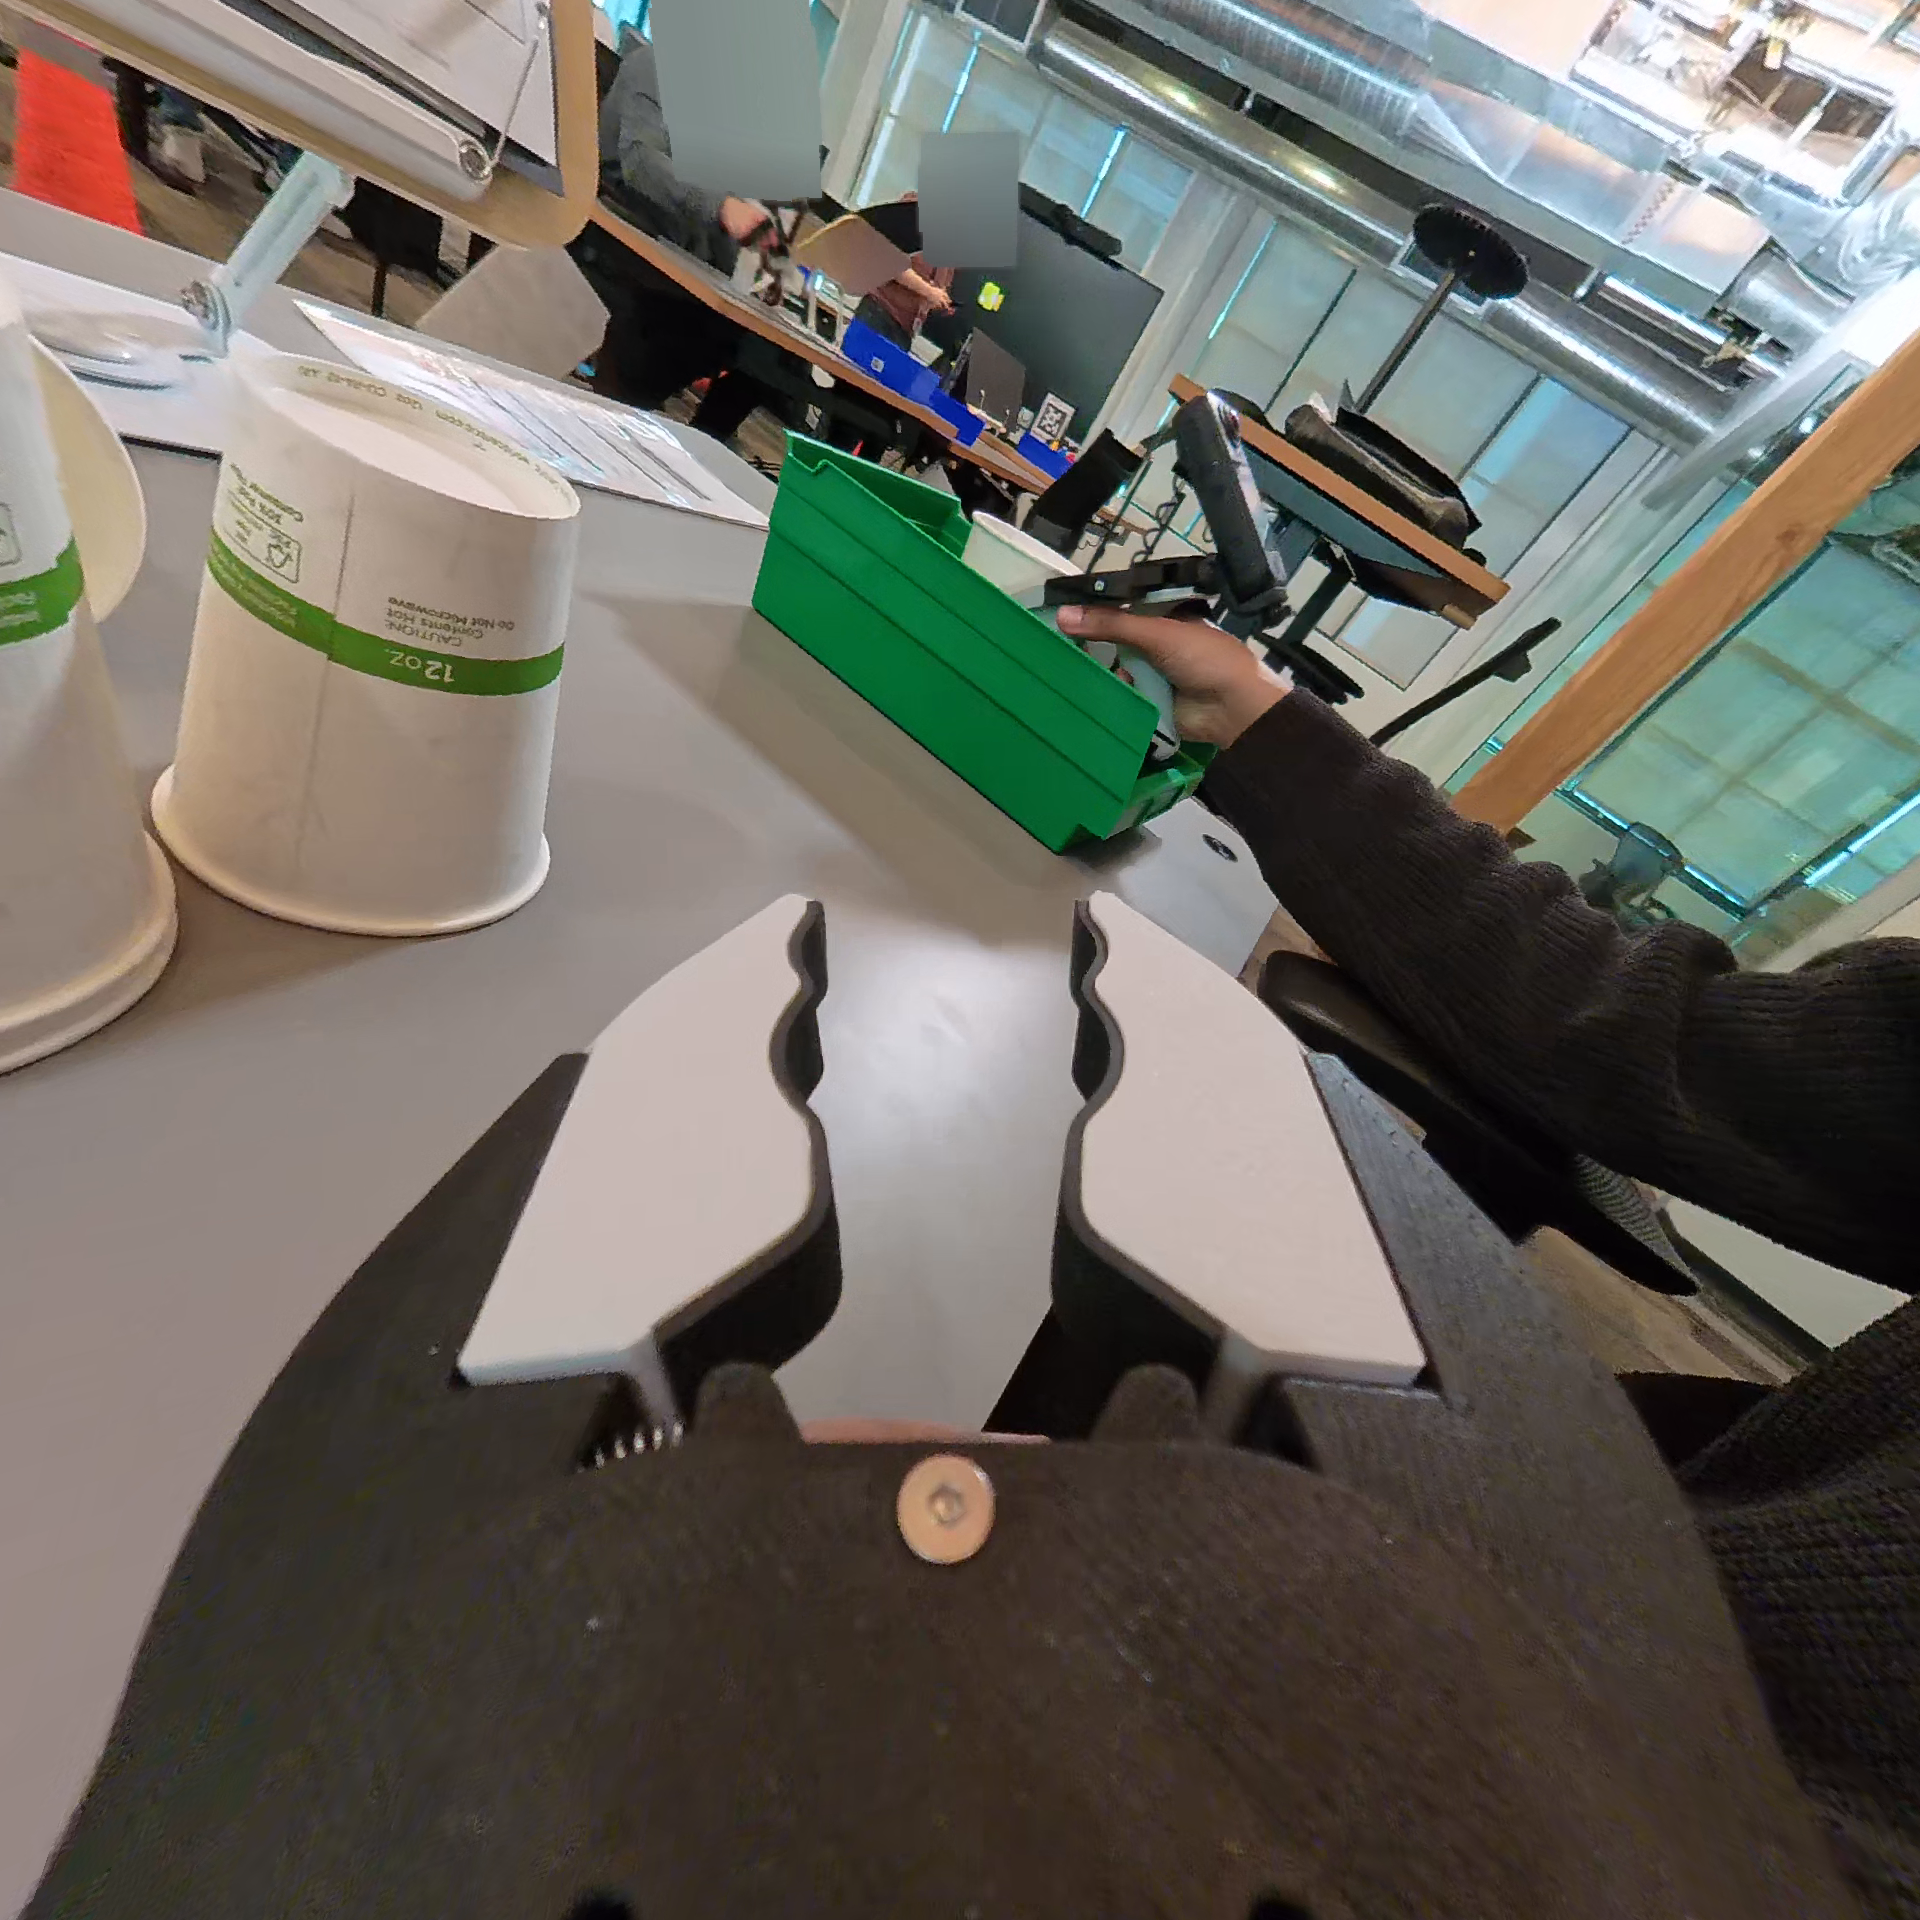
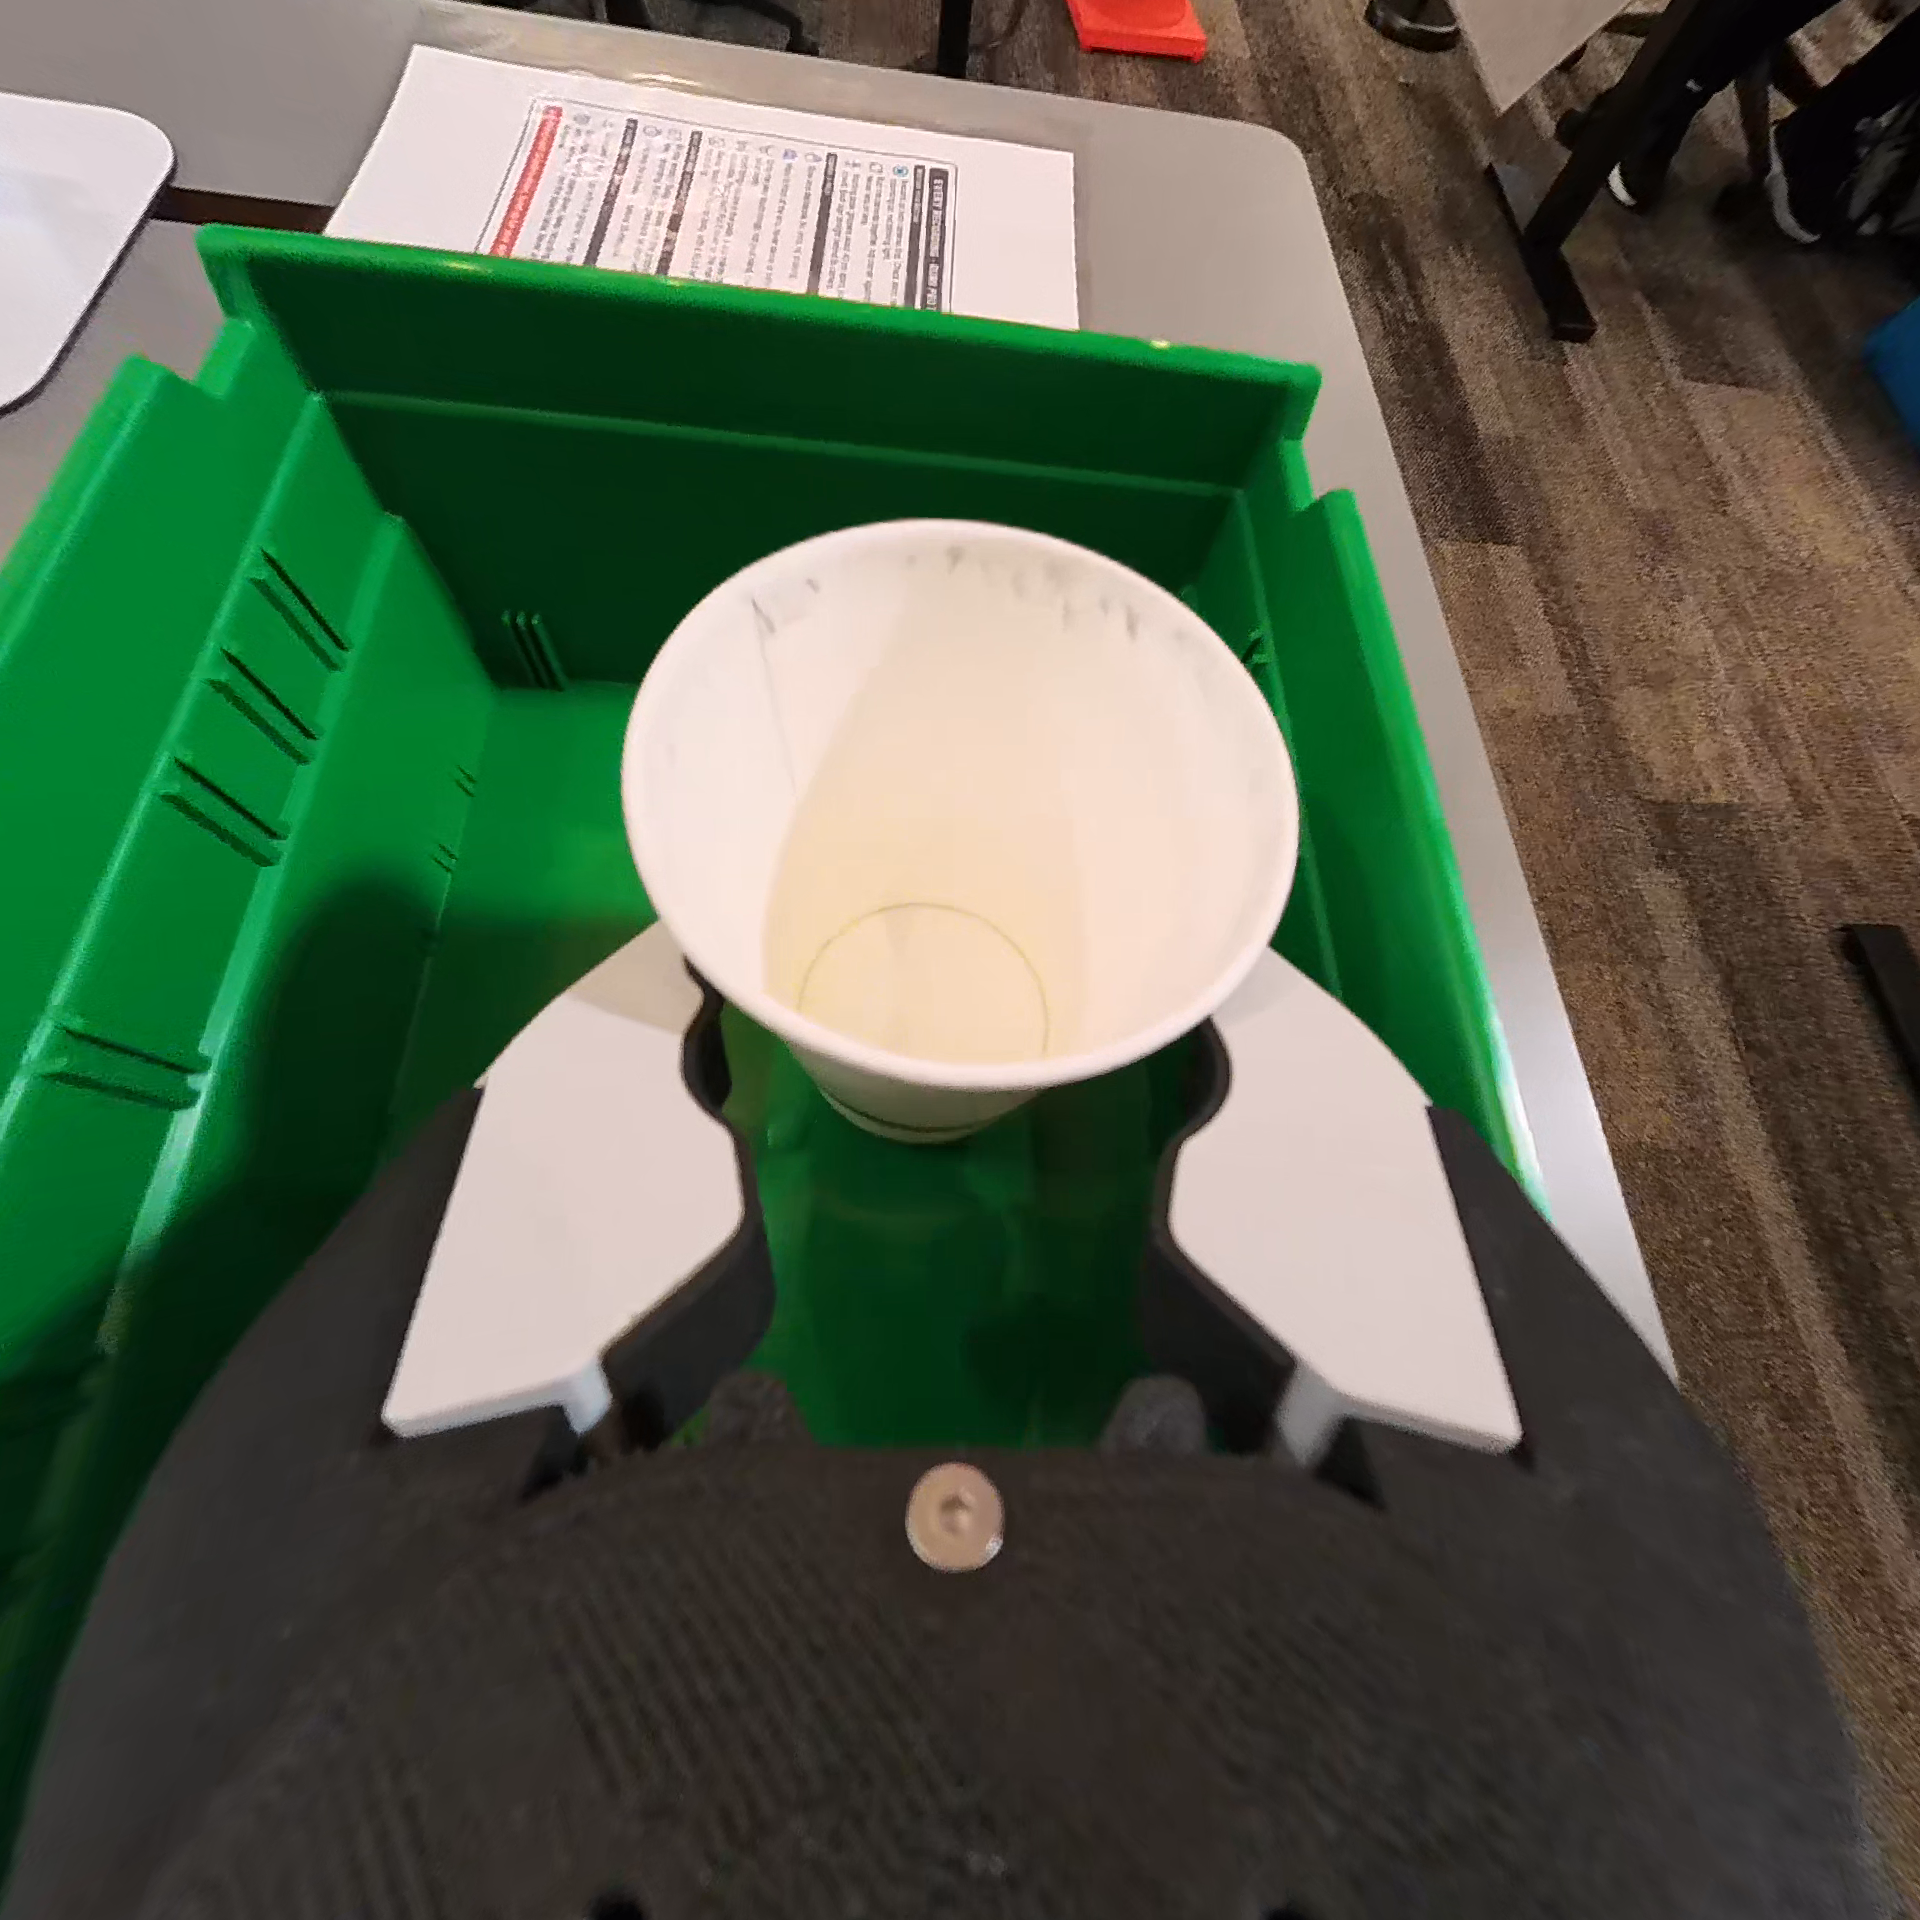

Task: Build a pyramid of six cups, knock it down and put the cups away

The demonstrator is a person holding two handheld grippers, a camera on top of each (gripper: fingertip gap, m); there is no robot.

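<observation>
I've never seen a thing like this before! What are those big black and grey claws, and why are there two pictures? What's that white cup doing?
Those claws are hand-held grippers: a person holds one in each hand, and each carries a camera looking along its two fingers. One picture comes from the left gripper. It is open, holds nothing, and hangs over a grey table. Beside it stand two upside-down paper cups, and farther off you see the person's hand at a green bin. The other picture comes from the right gripper. Its fingers sit on either side of an upright white cup inside that bin; I can't tell whether they squeeze it. A printed sheet lies behind.
</observation>
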